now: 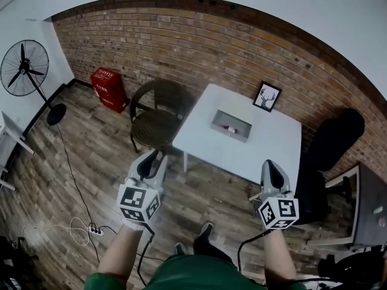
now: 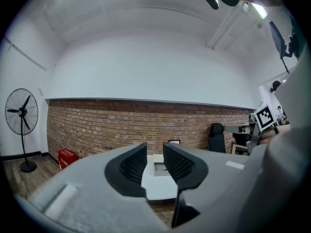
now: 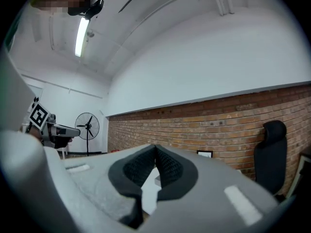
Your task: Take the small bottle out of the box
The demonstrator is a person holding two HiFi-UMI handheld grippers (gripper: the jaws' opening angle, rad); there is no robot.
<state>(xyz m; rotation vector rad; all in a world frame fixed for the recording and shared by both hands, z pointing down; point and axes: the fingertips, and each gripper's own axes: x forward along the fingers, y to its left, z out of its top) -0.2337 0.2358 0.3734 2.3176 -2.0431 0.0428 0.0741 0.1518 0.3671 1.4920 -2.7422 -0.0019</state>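
A grey open box [image 1: 231, 125] rests on the white table [image 1: 269, 150], and a small pinkish bottle [image 1: 230, 128] lies inside it. Both grippers are held level above the wooden floor, short of the table's near edge. My left gripper [image 1: 155, 157] is open with a narrow gap and nothing between its pads; in the left gripper view the box [image 2: 161, 167] shows through that gap [image 2: 154, 152]. My right gripper [image 1: 273, 165] is shut and empty, its fingertips meeting [image 3: 155, 148] in the right gripper view.
A dark wicker chair [image 1: 158, 116] stands at the table's left side. A framed picture [image 1: 266, 96] leans against the brick wall on the table. A black office chair [image 1: 332, 142] and a desk [image 1: 370, 205] are to the right. A fan [image 1: 24, 70], a red crate [image 1: 109, 89] and a power strip [image 1: 94, 229] are on the left.
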